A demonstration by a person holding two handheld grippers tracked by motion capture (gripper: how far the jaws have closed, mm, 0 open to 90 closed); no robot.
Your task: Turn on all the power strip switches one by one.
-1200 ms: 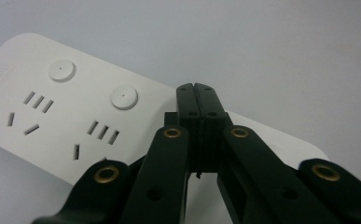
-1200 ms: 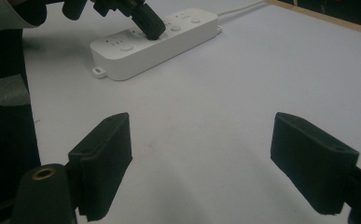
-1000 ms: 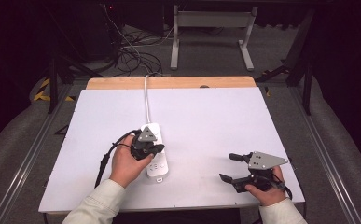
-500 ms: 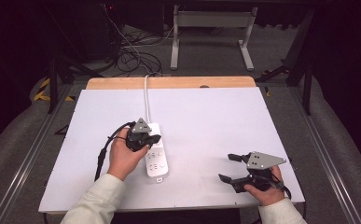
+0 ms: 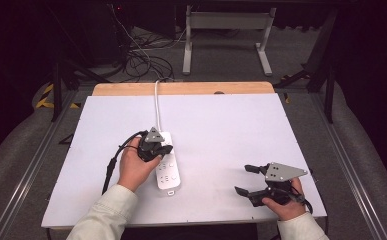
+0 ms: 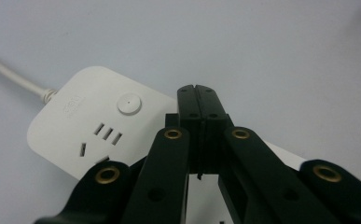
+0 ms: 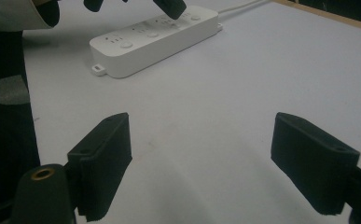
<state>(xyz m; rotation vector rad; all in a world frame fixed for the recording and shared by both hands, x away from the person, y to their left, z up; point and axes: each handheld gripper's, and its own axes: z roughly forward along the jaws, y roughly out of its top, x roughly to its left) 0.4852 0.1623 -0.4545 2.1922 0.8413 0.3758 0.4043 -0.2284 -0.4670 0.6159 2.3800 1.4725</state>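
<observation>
The white table (image 5: 221, 125) spreads wide, and left of its middle lies the white power strip (image 5: 167, 167), cord (image 5: 156, 105) running to the far edge. Over the strip's far end the left gripper (image 5: 165, 149) hovers, jaws clenched together on nothing. At the near right corner the right gripper (image 5: 246, 179) rests, jaws parted, nothing between them.

Table sheet (image 5: 231, 130) evenly lit from above, room around it nearly black; soft, faint shadows; no hard glare; high view slightly soft; left gripper view: near jaws blurred, power strip (image 6: 85, 126) sharp; right gripper view dim, bluish.
</observation>
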